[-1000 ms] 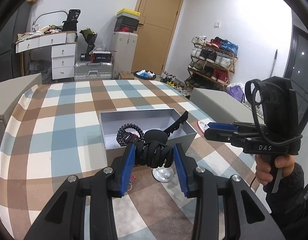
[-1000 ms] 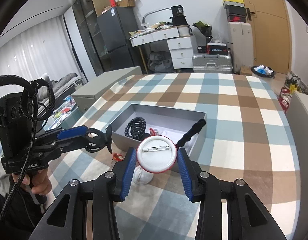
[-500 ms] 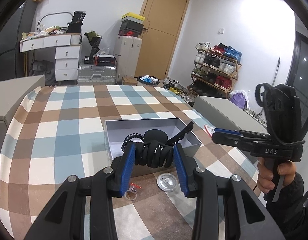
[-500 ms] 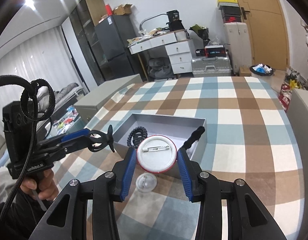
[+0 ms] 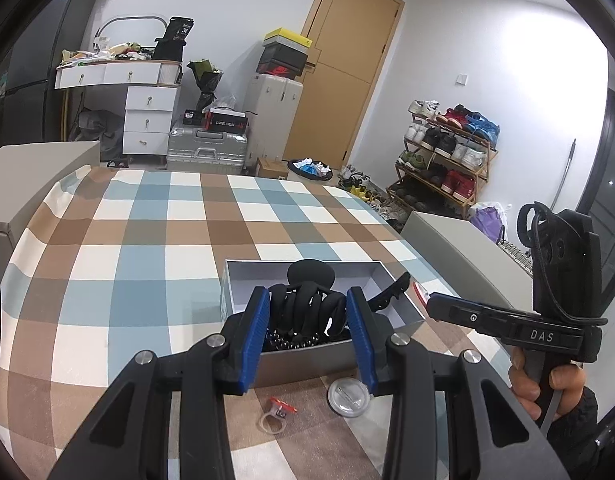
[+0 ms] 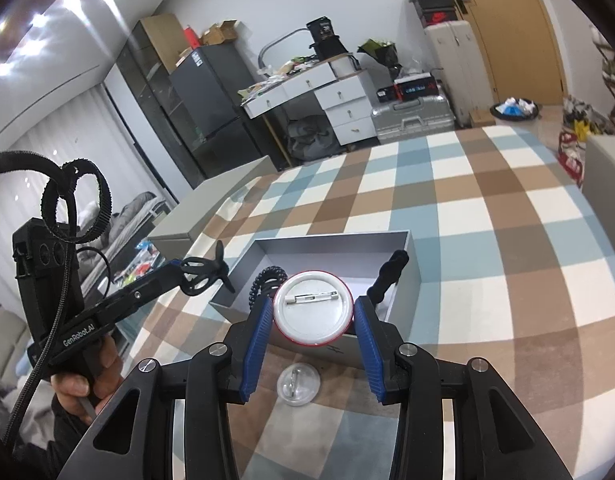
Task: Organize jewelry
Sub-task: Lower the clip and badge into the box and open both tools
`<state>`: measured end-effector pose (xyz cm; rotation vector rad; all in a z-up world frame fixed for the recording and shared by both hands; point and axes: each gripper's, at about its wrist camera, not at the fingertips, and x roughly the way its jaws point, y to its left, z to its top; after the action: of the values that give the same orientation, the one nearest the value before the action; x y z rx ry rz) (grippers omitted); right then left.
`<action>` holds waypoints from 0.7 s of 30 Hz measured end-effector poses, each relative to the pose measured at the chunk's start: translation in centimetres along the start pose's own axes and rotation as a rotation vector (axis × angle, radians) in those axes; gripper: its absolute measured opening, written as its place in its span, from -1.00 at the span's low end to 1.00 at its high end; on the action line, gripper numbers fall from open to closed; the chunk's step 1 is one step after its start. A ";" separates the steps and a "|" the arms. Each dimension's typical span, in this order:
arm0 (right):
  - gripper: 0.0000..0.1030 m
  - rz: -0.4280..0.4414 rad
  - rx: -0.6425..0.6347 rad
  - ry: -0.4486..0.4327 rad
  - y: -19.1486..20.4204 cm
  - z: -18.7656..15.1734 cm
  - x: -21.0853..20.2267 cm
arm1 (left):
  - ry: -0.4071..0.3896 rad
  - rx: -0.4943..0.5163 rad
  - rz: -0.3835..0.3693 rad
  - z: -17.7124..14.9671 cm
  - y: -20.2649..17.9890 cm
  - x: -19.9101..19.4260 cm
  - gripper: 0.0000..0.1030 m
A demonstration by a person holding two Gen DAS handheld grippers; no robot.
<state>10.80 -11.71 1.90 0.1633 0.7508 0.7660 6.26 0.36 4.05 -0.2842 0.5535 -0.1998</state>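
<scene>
My left gripper (image 5: 307,332) is shut on a black claw hair clip (image 5: 305,308) and holds it above the near end of the open grey box (image 5: 399,308). My right gripper (image 6: 313,330) is shut on a round red-rimmed pin badge (image 6: 312,308), back side up, above the box's near wall (image 6: 347,350). Inside the box lie a black coiled hair tie (image 6: 267,280) and another black clip (image 6: 387,276). A clear round badge (image 5: 349,396) and a small ring with a red tag (image 5: 275,416) lie on the checked cloth in front of the box.
The checked tablecloth (image 5: 147,240) covers the table; grey chair backs (image 5: 459,248) stand at its sides. A shoe rack (image 5: 447,160), a suitcase (image 5: 207,154) and drawers (image 5: 147,120) stand by the far wall.
Both grippers have lifted higher and drawn back with their objects still held. The box, the clear badge and the ring now look lower and farther away.
</scene>
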 end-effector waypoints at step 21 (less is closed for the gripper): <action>-0.20 -0.003 0.067 0.016 -0.4 -0.2 2.7 | 0.041 0.084 0.087 -0.5 -1.0 2.1 -0.35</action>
<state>12.21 -10.20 0.12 0.2164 0.7921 0.7403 7.64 -1.26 2.98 -0.1741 0.5950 -0.1445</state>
